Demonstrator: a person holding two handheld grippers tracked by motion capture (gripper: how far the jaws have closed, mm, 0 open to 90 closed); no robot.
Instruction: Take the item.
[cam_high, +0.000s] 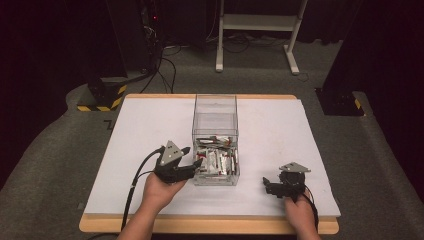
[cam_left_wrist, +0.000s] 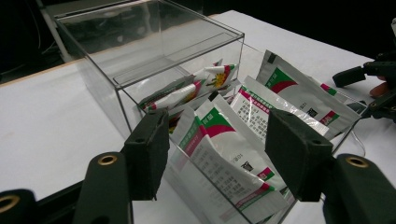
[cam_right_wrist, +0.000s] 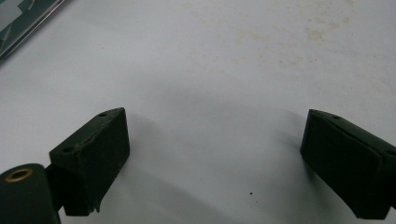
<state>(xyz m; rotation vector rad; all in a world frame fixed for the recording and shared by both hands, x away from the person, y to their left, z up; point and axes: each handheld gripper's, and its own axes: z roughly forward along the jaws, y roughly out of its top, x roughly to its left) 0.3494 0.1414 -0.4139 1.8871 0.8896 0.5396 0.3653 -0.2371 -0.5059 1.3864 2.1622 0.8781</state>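
- your left gripper (cam_high: 192, 157) sits at the near left corner of the clear plastic box (cam_high: 215, 107), its jaws spread wide with nothing between them, their tips reaching the box's left wall.
- in the left gripper view, those two black jaws frame the near end of the box, and a white sachet (cam_left_wrist: 224, 163) with a green and magenta band stands tilted behind the clear wall between them.
- the box stands in the middle of the white table (cam_high: 140, 135), long side running away from you; its far half carries a clear lid panel, its near half is uncovered.
- a heap of white sachets (cam_high: 217, 160) fills the near half, leaning and overlapping; a few with a flower print (cam_left_wrist: 217, 77) lie further back under the lid.
- your left hand (cam_high: 160, 190) grips the tool from below, and a black cable (cam_high: 135, 182) trails from it toward the near table edge.
- your right gripper (cam_high: 266, 184) hovers low over bare table to the right of the box, well apart from it, jaws pointing left.
- in the right gripper view its jaws stand wide apart and empty over the white surface, which shows faint brownish stains (cam_right_wrist: 280, 32).
- your right hand (cam_high: 300, 212) holds it near the front edge.
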